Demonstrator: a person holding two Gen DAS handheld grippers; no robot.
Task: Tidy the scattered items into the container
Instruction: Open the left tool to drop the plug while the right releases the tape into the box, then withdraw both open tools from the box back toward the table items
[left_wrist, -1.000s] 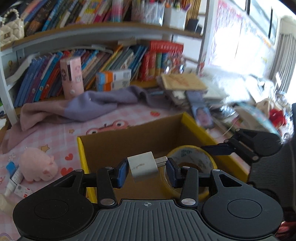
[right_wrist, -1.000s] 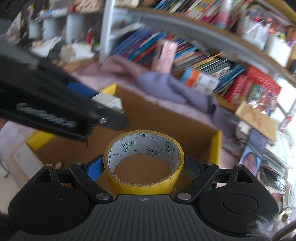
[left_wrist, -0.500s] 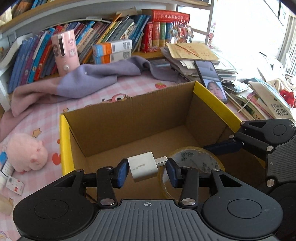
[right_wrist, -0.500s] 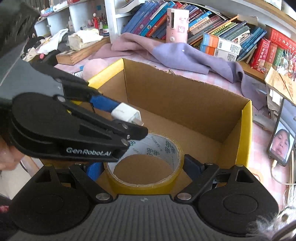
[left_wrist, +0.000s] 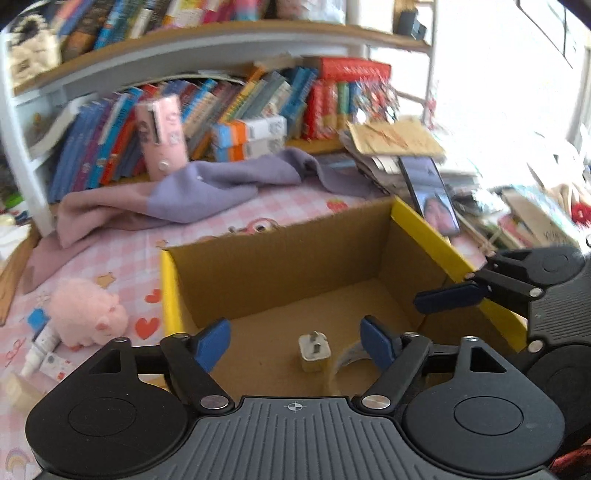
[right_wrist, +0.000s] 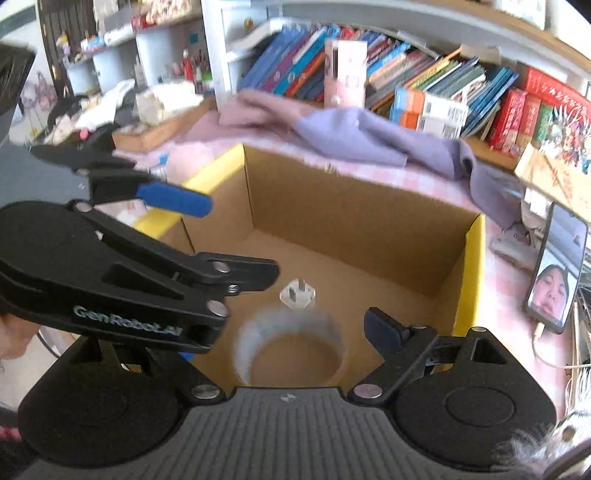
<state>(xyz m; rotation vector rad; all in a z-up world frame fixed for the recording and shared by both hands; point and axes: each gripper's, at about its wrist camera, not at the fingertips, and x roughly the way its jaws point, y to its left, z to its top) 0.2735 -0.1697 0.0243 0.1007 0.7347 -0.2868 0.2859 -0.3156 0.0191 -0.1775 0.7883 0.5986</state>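
Observation:
The cardboard box with yellow rims (left_wrist: 168, 295) (right_wrist: 474, 277) lies below both grippers. My left gripper (left_wrist: 295, 334) (right_wrist: 221, 236) hangs over it with its jaws opening and nothing between the blue pads (left_wrist: 212, 341). The white charger plug (left_wrist: 314, 350) (right_wrist: 297, 295), blurred, is down inside the box. My right gripper (right_wrist: 291, 332) is open; its one visible pad (right_wrist: 384, 328) stands apart from the yellow tape roll (right_wrist: 291, 343) (left_wrist: 347, 356), which is blurred below it in the box. Its other finger is hidden behind the left gripper. In the left wrist view the right gripper's finger (left_wrist: 447, 299) reaches over the right rim.
A pink plush pig (left_wrist: 86, 317) and small tubes (left_wrist: 40, 347) lie left of the box on the pink checked cloth. A purple garment (left_wrist: 221, 184), a pink case (left_wrist: 160, 136) and book rows stand behind. A phone (left_wrist: 436, 199) (right_wrist: 557, 273) rests right of the box.
My left gripper has opened and let go of the white charger, which has dropped into the box. The tape roll has left the right gripper's pads and sunk lower.

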